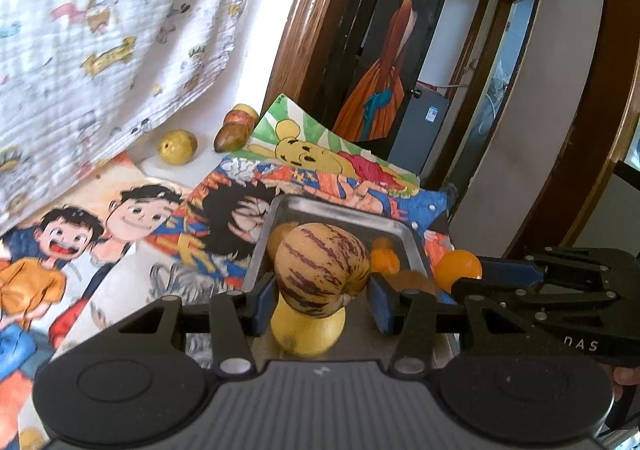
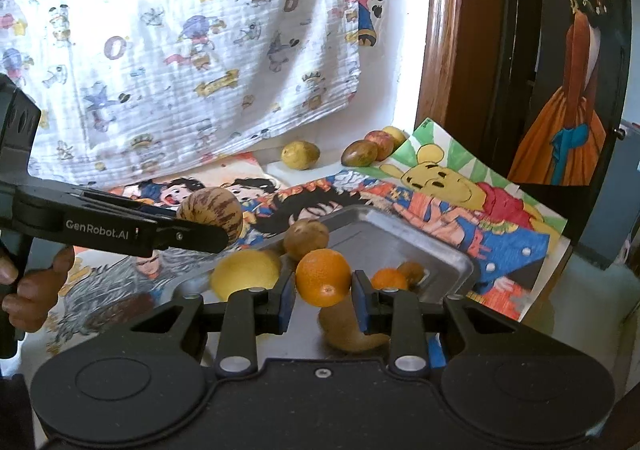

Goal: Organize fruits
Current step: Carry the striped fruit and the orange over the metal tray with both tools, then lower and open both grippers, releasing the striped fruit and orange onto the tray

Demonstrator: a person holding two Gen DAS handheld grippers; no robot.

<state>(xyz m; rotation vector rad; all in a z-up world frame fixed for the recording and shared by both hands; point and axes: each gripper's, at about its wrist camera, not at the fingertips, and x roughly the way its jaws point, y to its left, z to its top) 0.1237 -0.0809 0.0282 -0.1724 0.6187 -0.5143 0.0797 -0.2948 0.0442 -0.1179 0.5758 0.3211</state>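
Now | left gripper (image 1: 320, 290) clamped on striped melon (image 1: 322, 266) | right gripper (image 2: 323, 294) clamped on orange (image 2: 323, 277) above tray (image 2: 400, 234)

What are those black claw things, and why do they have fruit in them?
They are grabbers that a person holds, one in each hand. You can see a hand on one handle. Each grabber has a camera looking along its two fingers, so there is one picture from each.

The left gripper squeezes a striped melon. The right gripper squeezes an orange.

Below them is a metal tray on cartoon drawings. It holds a lemon, another small orange and some brownish fruits. More fruit waits at the back by the wall, like a yellow fruit. The person is sorting fruit into the tray.
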